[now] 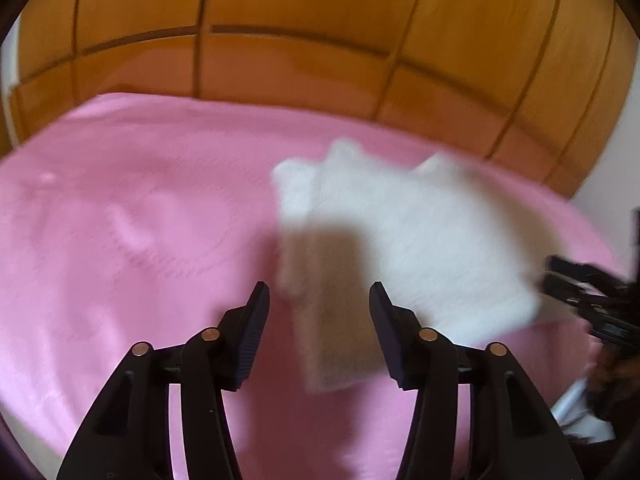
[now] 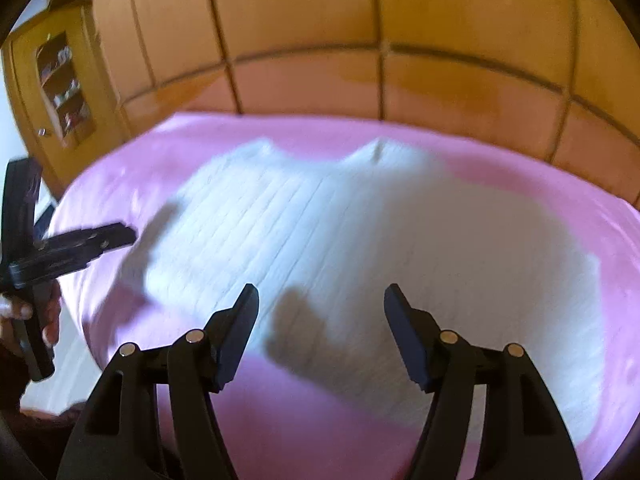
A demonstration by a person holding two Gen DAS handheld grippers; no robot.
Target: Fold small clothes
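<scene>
Both tools stand with fingers apart and nothing clamped: the left gripper (image 1: 319, 294) hangs over the near left edge of the white garment (image 1: 404, 236), and the right gripper (image 2: 322, 296) over its near middle. The garment lies flat, blurred, on a pink bedspread (image 1: 120, 240) spreading out beneath and ahead of both. Beyond the bed rises a panelled wooden wall (image 2: 320, 40), with a small shelved cabinet (image 2: 60, 84) far left of the right tool.

A pink bedsheet (image 1: 120, 220) covers the bed beneath a panelled wooden headboard (image 1: 300, 40), with a wooden shelf cabinet (image 2: 60, 80) standing beside it.
</scene>
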